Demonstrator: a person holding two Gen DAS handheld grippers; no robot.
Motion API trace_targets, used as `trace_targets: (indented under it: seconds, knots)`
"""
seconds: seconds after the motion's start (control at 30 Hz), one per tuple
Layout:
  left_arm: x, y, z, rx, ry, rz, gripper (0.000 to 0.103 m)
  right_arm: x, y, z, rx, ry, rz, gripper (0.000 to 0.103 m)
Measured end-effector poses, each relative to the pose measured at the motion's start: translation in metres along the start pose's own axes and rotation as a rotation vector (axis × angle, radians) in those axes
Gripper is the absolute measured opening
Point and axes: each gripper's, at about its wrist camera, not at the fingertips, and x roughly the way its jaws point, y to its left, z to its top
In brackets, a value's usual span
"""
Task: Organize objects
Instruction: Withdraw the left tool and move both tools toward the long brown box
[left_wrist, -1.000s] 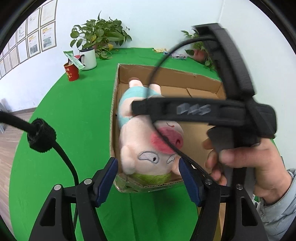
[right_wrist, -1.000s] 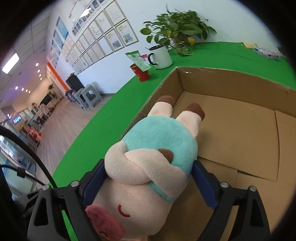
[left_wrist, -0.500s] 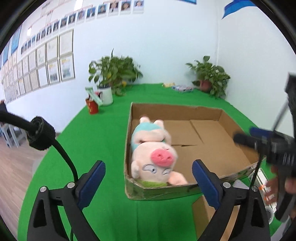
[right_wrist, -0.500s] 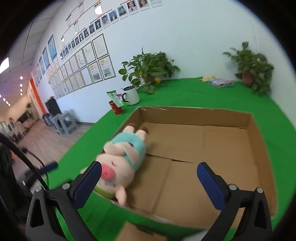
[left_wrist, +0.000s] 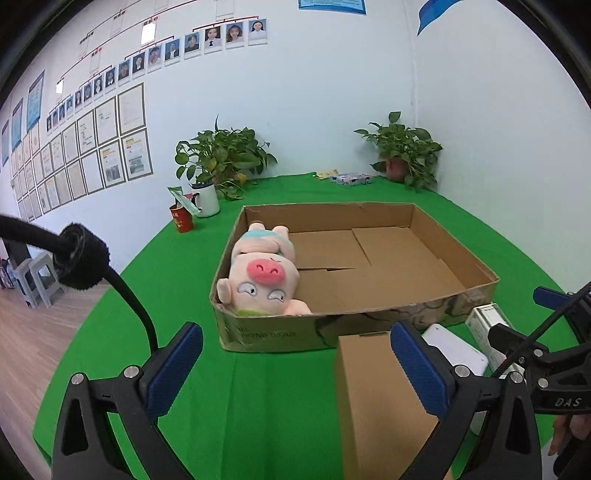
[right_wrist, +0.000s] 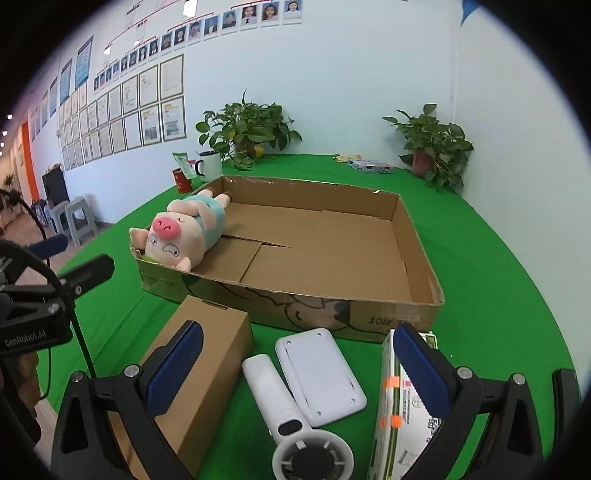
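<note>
A plush pig (left_wrist: 260, 275) (right_wrist: 181, 230) in a teal shirt lies on its back in the left front corner of the open cardboard box (left_wrist: 458, 295) (right_wrist: 417, 258). In front of the box lie a brown carton (right_wrist: 207, 369) (left_wrist: 373, 398), a white handheld fan (right_wrist: 280, 410), a white flat device (right_wrist: 319, 369) (left_wrist: 456, 350) and a printed white box (right_wrist: 402, 417) (left_wrist: 487, 317). My left gripper (left_wrist: 295, 365) is open and empty, back from the box. My right gripper (right_wrist: 295, 365) is open and empty above the fan and flat device.
The table has a green cloth (left_wrist: 258, 406). A red cup (left_wrist: 181, 221) and a white mug (left_wrist: 207, 199) stand at the back left by a potted plant (left_wrist: 225, 155). Another plant (left_wrist: 406, 151) and a small packet (left_wrist: 351, 179) sit at the back right.
My right gripper let go of the pig in the box and pulled back and up. My left gripper also pulled back. Both now sit over the items in front of the box.
</note>
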Motion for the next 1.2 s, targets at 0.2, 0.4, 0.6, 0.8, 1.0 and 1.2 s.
trace_targets:
  seconds: [0.2, 0.4, 0.6, 0.8, 1.0, 1.2]
  knots:
    - [-0.028, -0.017, -0.008, -0.019, 0.012, -0.064, 0.102, -0.011, -0.008, -0.007, -0.010, 0.002, -0.013, 0.101]
    - [-0.040, -0.034, -0.016, -0.022, 0.012, -0.049, 0.083, -0.015, -0.007, -0.017, -0.040, 0.014, -0.001, 0.072]
    - [-0.040, -0.041, -0.020, -0.023, 0.039, -0.088, 0.004, -0.022, -0.013, -0.022, -0.029, 0.005, 0.007, 0.084]
    - [-0.048, -0.029, -0.022, -0.106, 0.012, -0.084, 0.093, -0.019, -0.013, -0.026, -0.049, 0.027, 0.000, 0.102]
    - [-0.044, -0.018, -0.023, -0.152, 0.052, -0.102, 0.093, -0.016, -0.015, -0.029, -0.048, 0.046, 0.015, 0.102]
    - [-0.043, -0.013, -0.027, -0.148, 0.077, -0.152, 0.093, -0.015, -0.006, -0.033, -0.077, 0.076, 0.069, 0.102]
